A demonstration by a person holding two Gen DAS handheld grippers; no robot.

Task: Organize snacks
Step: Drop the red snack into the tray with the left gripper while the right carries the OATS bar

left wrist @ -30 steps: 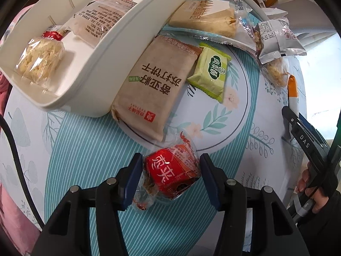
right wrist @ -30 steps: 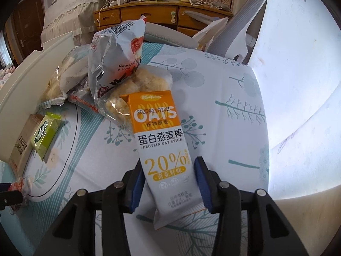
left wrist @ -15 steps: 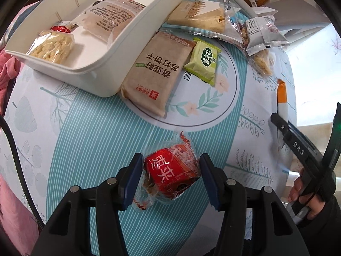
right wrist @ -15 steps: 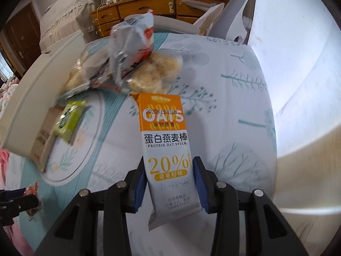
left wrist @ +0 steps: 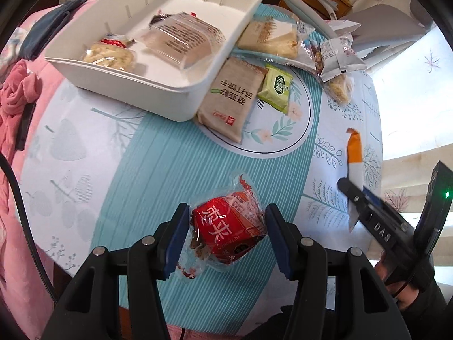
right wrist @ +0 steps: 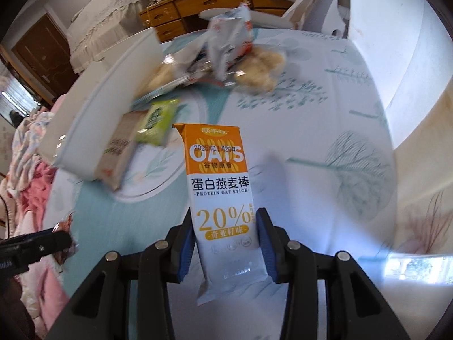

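Red plastic-wrapped snack pack [left wrist: 229, 231] is clamped between the blue pads of the left gripper [left wrist: 226, 233], clear above the teal patterned tablecloth [left wrist: 158, 170]. The right gripper [right wrist: 225, 240] grips an orange-and-white oat stick wrapper [right wrist: 220, 198]. The white plastic bin [left wrist: 170, 90] already contains two packets.

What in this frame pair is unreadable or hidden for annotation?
- Right wrist view: white bin, green packet and silver bag smeared by motion blur; labels unreadable.
- Left wrist view: oat stick seen edge-on, lower end behind right gripper.
- Left wrist view: tray snacks' fine print too small.
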